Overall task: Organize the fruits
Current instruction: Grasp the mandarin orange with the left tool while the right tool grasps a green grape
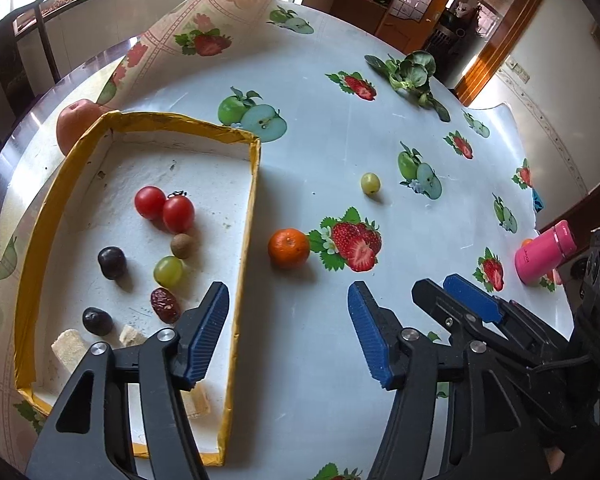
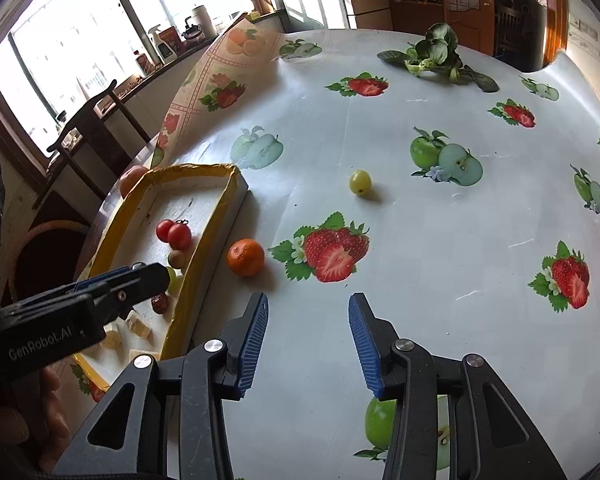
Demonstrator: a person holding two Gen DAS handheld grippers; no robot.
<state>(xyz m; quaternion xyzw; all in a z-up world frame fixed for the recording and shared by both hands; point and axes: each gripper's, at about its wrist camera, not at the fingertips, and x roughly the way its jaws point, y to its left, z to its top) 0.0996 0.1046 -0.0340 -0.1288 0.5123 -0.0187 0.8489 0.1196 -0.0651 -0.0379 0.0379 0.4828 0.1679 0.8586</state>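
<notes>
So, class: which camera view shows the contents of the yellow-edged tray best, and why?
The left wrist view: it looks down into the tray, showing tomatoes, grape and dark fruits. In the right wrist view the tray lies oblique, its contents partly hidden by the left tool.

room: bright windows | dark wooden chair | wooden door frame

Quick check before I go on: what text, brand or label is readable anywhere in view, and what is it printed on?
"GenRobot.AI": pale lettering on the black body of the left gripper, seen from the right wrist view.
Pink bottle: dark lettering on its side, too small to read.
Containers on the window counter: labels too blurred to read.
Nothing else readable.
</notes>
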